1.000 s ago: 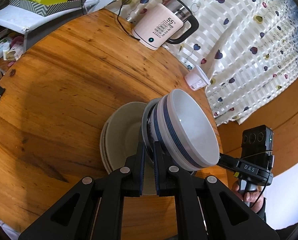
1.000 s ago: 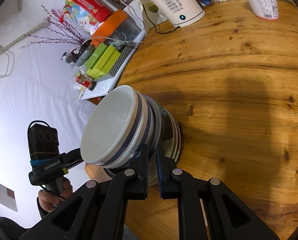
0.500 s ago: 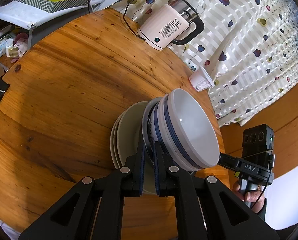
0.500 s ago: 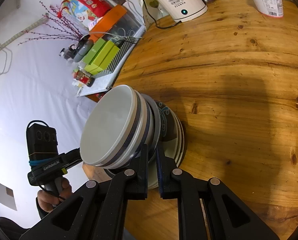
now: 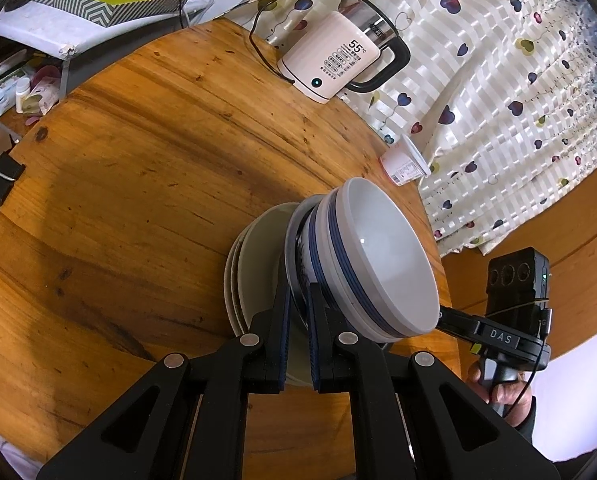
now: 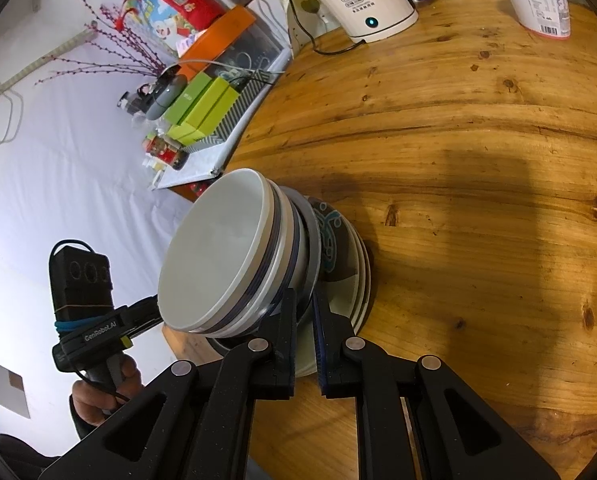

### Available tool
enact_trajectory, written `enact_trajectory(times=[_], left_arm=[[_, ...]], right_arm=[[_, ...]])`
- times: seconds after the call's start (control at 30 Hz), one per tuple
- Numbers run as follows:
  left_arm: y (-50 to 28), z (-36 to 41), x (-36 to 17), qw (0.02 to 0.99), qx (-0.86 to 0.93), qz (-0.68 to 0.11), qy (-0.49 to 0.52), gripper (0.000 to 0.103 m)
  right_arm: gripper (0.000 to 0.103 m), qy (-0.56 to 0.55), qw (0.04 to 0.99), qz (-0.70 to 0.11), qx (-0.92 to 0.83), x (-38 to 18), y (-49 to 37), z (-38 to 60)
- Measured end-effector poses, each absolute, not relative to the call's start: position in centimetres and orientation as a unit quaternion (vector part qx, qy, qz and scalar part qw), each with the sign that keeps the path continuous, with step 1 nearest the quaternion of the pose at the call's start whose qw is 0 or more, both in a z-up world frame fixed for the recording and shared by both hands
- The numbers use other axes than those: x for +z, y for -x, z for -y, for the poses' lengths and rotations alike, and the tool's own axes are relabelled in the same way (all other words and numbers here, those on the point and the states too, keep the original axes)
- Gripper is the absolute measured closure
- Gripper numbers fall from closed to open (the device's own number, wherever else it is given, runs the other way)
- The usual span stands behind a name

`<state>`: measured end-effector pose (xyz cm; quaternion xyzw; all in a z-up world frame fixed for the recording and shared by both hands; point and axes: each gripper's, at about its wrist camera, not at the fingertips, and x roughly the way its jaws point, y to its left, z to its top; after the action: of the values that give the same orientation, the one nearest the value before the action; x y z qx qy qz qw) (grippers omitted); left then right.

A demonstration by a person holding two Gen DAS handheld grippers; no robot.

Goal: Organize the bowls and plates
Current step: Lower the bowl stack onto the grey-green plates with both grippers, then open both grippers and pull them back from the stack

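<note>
Two white bowls with blue stripes point(image 5: 382, 256) sit nested on a dark-rimmed plate point(image 5: 292, 240), over a pile of cream plates point(image 5: 254, 248) on the round wooden table point(image 5: 138, 200). My left gripper point(image 5: 298, 292) is shut on the dark-rimmed plate's rim. From the opposite side, my right gripper point(image 6: 306, 300) is shut on the same dark-rimmed plate point(image 6: 312, 240), below the bowls point(image 6: 218, 252). That plate's blue-patterned face point(image 6: 330, 232) rests against the cream plates point(image 6: 362, 280). Each view shows the other gripper's body, with its fingertips hidden behind the bowls.
The stack stands close to the table's edge. A white electric kettle point(image 5: 334, 68) with its cord and a yogurt cup point(image 5: 404, 160) stand at the far rim by a heart-patterned curtain point(image 5: 498, 100). Green boxes point(image 6: 202, 108) crowd a shelf beside the table point(image 6: 478, 160).
The cream plates show a little less to the left of the held dishes in the left wrist view. Both grips stay as they were.
</note>
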<state>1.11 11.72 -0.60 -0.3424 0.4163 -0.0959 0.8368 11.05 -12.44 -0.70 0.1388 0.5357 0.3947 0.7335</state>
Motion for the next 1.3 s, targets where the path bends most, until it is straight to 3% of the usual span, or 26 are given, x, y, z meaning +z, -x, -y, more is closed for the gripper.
enact_trajectory(times=[0.1, 0.5, 0.77, 0.93, 1.07, 1.2, 1.3], left_arm=[[-1.1, -11.7, -0.5, 0.839, -0.094, -0.414, 0.341, 0.096], [0.0, -10.6, 1.0, 0.863, -0.073, -0.400, 0.300, 0.093], [1.3, -8.7, 2.6, 0.880, -0.061, -0.390, 0.263, 0.092], [2.1, -7.4, 3.5, 0.890, -0.057, -0.384, 0.241, 0.075], [2.7, -6.1, 4.0, 0.896, -0.053, -0.382, 0.220, 0.072], [3.1, -4.9, 4.0, 0.901, -0.046, -0.383, 0.200, 0.057], [3.4, -4.3, 4.0, 0.903, -0.041, -0.383, 0.188, 0.055]], right_arm=[[0.092, -0.136, 0.735, -0.533, 0.396, -0.6, -11.0, 12.5], [0.071, -0.139, 0.753, -0.511, 0.391, 0.6, -9.3, 14.8], [0.049, -0.112, 0.778, -0.479, 0.392, 2.8, -6.8, 15.4], [0.038, -0.087, 0.793, -0.460, 0.390, 3.9, -5.3, 15.3], [0.030, -0.060, 0.808, -0.443, 0.384, 4.8, -3.9, 15.2], [0.025, -0.034, 0.819, -0.431, 0.378, 5.2, -2.7, 15.0], [0.021, -0.018, 0.825, -0.425, 0.373, 5.3, -2.0, 15.0]])
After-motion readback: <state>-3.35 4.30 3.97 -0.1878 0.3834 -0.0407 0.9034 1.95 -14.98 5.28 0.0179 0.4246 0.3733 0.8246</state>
